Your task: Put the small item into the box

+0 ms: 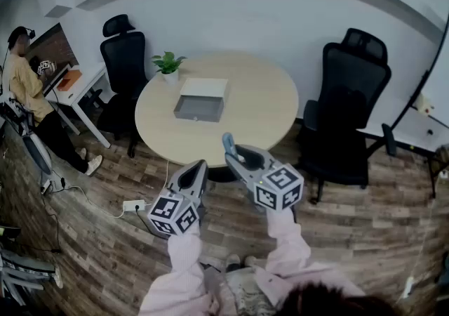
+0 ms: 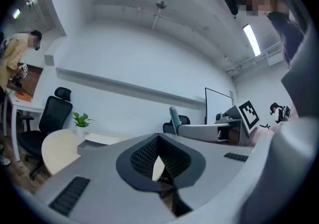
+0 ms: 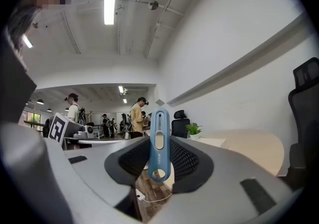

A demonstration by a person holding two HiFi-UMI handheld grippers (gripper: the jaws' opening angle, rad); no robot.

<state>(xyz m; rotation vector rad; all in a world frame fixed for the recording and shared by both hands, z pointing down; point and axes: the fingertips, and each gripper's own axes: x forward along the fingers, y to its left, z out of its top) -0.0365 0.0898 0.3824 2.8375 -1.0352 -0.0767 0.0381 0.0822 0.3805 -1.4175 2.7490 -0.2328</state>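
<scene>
A slim blue cutter-like item (image 3: 158, 143) stands upright between the pads of my right gripper (image 3: 159, 157), which is shut on it. In the head view the blue item (image 1: 228, 143) sticks up from the right gripper (image 1: 233, 154) just before the round table's near edge. The open grey box (image 1: 198, 108) rests mid-table with its white lid (image 1: 204, 88) behind it. My left gripper (image 1: 198, 167) hangs lower left, over the floor. Its jaws (image 2: 158, 164) are shut, with nothing between them.
A small potted plant (image 1: 168, 65) stands beside the lid on the pale round table (image 1: 263, 114). Black office chairs (image 1: 125, 55) (image 1: 354, 97) flank the table. A person (image 1: 28, 90) stands at a desk far left. A power strip (image 1: 133, 205) lies on the wood floor.
</scene>
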